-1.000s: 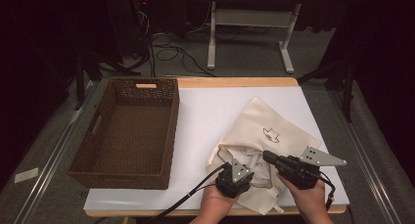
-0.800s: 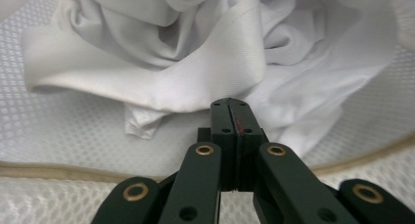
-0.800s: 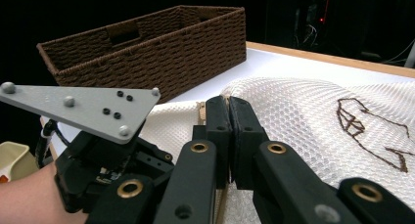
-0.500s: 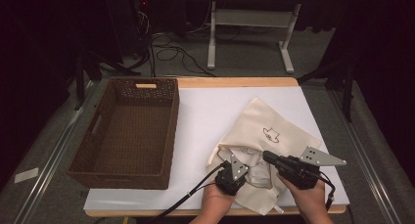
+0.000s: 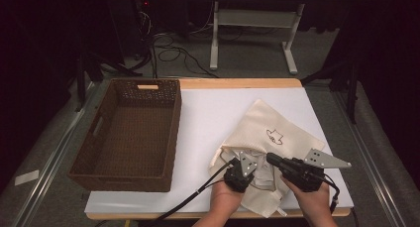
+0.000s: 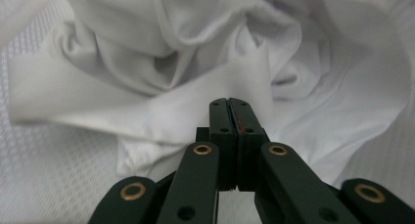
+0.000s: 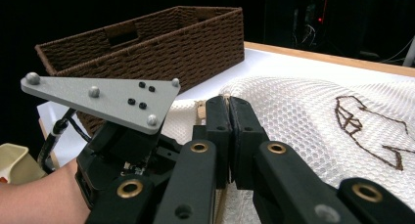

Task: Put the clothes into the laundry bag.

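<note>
Dark room, cables (image 5: 168,48) on grey floor (image 5: 257,58)

Item count on the worktop (image 5: 208,113):
- One brown woven basket (image 5: 126,133).
- One cream mesh bag (image 5: 275,133), right of the basket, bearing one dark embroidered figure (image 5: 274,136).
- One white cloth (image 6: 195,72), bunched at the bag's near end, right of the basket.
- Two handheld grippers: left gripper (image 5: 241,170), right gripper (image 5: 275,160), both right of the basket.
</note>
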The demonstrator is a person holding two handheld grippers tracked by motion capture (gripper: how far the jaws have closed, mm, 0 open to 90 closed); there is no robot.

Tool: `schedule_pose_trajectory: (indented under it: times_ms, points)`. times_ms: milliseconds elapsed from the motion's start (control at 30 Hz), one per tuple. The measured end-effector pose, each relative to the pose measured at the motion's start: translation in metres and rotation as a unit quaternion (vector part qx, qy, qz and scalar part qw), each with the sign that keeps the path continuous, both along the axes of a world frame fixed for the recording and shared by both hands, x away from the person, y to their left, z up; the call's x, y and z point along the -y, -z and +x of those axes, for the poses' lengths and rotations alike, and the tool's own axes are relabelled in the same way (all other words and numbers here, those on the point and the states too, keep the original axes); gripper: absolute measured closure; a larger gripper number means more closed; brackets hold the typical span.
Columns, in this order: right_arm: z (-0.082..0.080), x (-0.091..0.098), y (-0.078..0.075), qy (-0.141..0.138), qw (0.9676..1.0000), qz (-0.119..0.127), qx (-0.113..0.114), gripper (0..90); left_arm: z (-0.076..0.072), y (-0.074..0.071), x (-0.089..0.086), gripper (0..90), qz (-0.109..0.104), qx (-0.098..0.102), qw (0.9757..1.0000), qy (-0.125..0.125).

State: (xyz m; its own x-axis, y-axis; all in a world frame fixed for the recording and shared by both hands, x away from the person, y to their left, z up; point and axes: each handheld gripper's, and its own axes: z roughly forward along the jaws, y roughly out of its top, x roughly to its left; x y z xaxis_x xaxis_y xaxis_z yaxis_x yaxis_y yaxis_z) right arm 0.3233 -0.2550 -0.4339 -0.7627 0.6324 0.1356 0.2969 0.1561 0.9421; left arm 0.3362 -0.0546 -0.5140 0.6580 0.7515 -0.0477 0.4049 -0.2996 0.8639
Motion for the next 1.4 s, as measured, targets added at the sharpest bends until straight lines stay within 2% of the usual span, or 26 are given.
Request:
schedule_pose_trajectory:
  times_ms: [200,300,433,700,833,900,1067,1400]
  points:
    - [0.0,0.002,0.001,-0.001,1.0,0.0,-0.001,89.6,-0.013,-0.005,-0.014,76.9,-0.01,0.006,0.9998,0.014]
    - [-0.001,0.001,0.0,0.002,1.0,0.0,0.0,89.6,-0.021,-0.012,-0.03,67.4,-0.015,0.01,0.9997,0.018]
    - [-0.001,0.001,0.0,0.001,1.0,0.001,0.002,89.5,-0.03,-0.02,-0.052,59.1,-0.021,0.016,0.9994,0.02]
    - [-0.002,0.001,0.0,0.002,1.0,-0.001,-0.001,89.4,-0.039,-0.025,-0.095,45.8,-0.028,0.017,0.9995,-0.001]
    - [-0.003,0.001,0.001,0.003,1.0,-0.004,-0.002,89.4,-0.042,-0.027,-0.113,42.8,-0.018,0.017,0.9997,-0.008]
    - [-0.003,0.0,0.001,0.003,1.0,-0.005,-0.001,89.4,-0.044,-0.026,-0.118,42.1,-0.013,0.022,0.9996,-0.01]
    - [-0.004,0.0,0.002,0.001,1.0,-0.01,-0.001,89.1,-0.048,-0.019,-0.122,40.9,-0.019,0.032,0.9993,-0.005]
    - [-0.004,0.001,0.003,-0.002,0.9999,-0.012,-0.003,88.8,-0.047,-0.021,-0.125,39.0,-0.023,0.027,0.9993,-0.01]
